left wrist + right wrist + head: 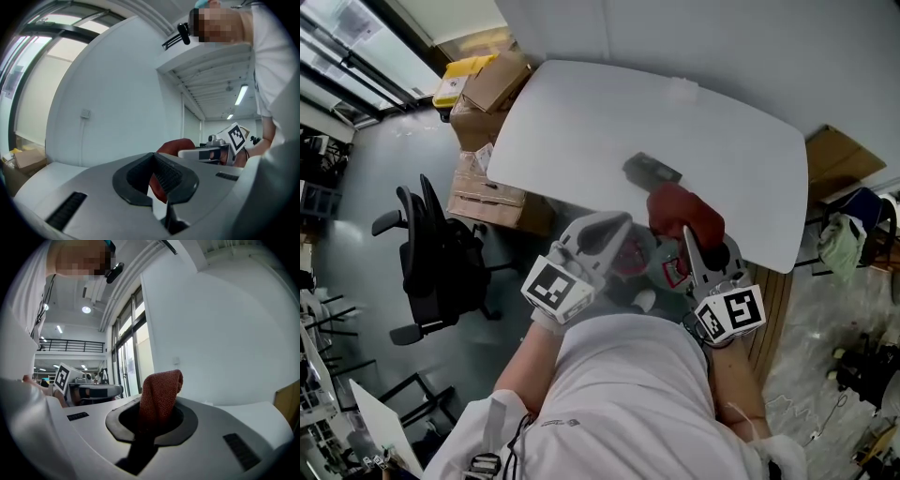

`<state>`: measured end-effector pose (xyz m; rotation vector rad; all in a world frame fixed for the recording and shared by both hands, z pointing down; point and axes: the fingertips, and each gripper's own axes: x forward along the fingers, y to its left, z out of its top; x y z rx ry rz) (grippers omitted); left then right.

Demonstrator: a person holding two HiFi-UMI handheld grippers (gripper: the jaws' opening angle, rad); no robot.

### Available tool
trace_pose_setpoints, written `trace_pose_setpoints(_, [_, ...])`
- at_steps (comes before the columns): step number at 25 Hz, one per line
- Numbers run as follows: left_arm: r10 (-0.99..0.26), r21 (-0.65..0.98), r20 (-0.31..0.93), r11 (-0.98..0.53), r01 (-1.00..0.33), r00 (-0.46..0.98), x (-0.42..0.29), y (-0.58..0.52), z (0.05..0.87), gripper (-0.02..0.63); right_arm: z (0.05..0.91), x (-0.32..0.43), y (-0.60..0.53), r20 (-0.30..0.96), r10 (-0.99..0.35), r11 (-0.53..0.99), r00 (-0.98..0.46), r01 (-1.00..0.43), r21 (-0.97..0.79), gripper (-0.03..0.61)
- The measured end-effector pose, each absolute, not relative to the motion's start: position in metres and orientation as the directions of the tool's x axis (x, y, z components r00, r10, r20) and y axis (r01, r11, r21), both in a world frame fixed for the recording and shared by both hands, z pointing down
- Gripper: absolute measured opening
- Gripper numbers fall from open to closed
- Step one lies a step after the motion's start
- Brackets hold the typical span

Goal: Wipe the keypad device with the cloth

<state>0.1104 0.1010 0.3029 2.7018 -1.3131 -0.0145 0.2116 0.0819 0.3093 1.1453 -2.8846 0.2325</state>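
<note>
The keypad device (652, 170), dark grey and flat, lies on the white table (581, 112) near its front edge. A red cloth (684, 211) hangs just in front of it, over the table's edge, with my right gripper (686, 234) shut on it. In the right gripper view the cloth (159, 394) sticks up out of the closed jaws of that gripper (150, 423). My left gripper (617, 225) is held beside it on the left, off the table. Its jaws (152, 178) are shut with nothing between them. Behind them show the cloth (176, 146) and the right gripper (206, 153).
Cardboard boxes (487, 89) are stacked on the floor left of the table. A black office chair (431, 253) stands at the lower left. More cardboard (836, 159) and a chair with clothes (853, 234) are at the right. My white-shirted torso (619, 394) fills the bottom.
</note>
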Motion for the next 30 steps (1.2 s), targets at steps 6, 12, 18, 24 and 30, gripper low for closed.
trace_pose_setpoints(6, [-0.779,0.119,0.029,-0.619,-0.776,0.626,0.103,0.106,0.292,0.012,0.301,0.201,0.09,0.082,-0.681,0.723,-0.728,-0.686,-0.086,0.055])
trace_pose_setpoints(12, [-0.774,0.146,0.02,-0.624,-0.768,0.633,0.083,0.11,0.291,0.012,0.299,0.182,0.093,0.083,-0.703,0.702,-0.707,-0.708,-0.082,0.055])
trace_pose_setpoints(18, [-0.777,0.12,-0.007,-0.626,-0.771,0.63,0.062,0.105,0.291,0.012,0.297,0.166,0.093,0.093,-0.718,0.688,-0.69,-0.724,-0.056,0.055])
trace_pose_setpoints(24, [-0.748,0.169,-0.023,-0.657,-0.735,0.664,0.053,0.107,0.293,0.012,0.299,0.159,0.089,0.109,-0.735,0.668,-0.67,-0.742,-0.052,0.055])
trace_pose_setpoints(30, [-0.756,0.215,-0.029,-0.644,-0.734,0.654,0.042,0.104,0.3,0.012,0.304,0.15,0.091,0.123,-0.728,0.675,-0.675,-0.736,-0.044,0.055])
